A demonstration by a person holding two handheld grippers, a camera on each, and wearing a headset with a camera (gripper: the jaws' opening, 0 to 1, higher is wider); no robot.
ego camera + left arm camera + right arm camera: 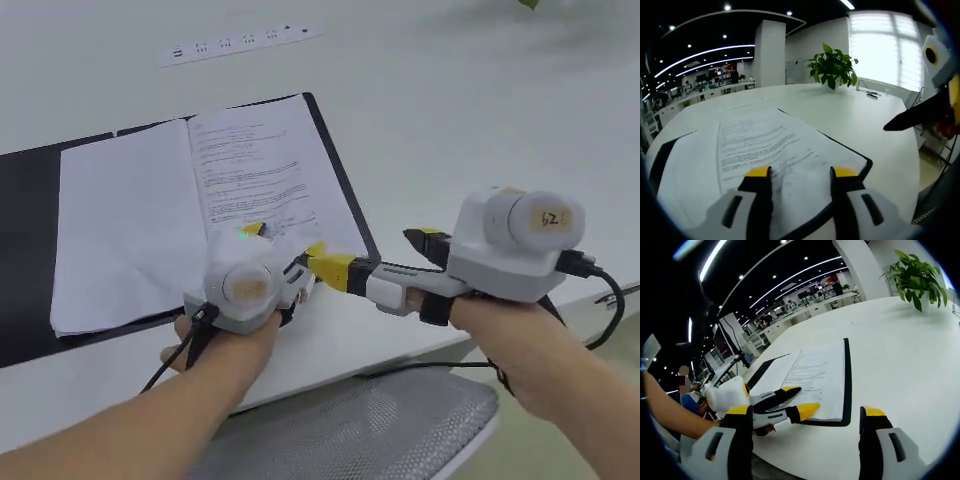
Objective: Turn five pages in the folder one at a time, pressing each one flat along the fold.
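The folder (25, 200) lies open on the table (450, 120), left of centre in the head view, with a blank sheet (125, 220) left of the fold (195, 190) and the printed page (255, 170) right of it. The left gripper (801, 175) hovers over the lower right corner of the printed page, jaws spread, nothing between them. The right gripper (806, 412) is also spread and empty, just off the folder's right edge and aimed toward the left gripper.

Hazards, as judged from this position:
- Both grippers crowd one corner. In the right gripper view the left gripper's jaws lie between the right gripper's own jaws, so closing either could strike the other.
- The sheets lie stacked flush. A deep or blind pinch could lift two pages and spoil the one-at-a-time count.
- A hard pinch or a steep pull could crease the corner.
- The folder's bottom edge sits near the table edge at lower centre of the head view. A sideways drag during pressing could push it off.

Surroundings:
- A power strip (240, 42) lies at upper centre, well clear.
- A plant (832, 67) stands at the far side of the table.
- A mesh chair (350, 430) sits below the table edge.
- The right gripper's cable (610, 310) hangs at lower right.

Nothing lies on the pages themselves.
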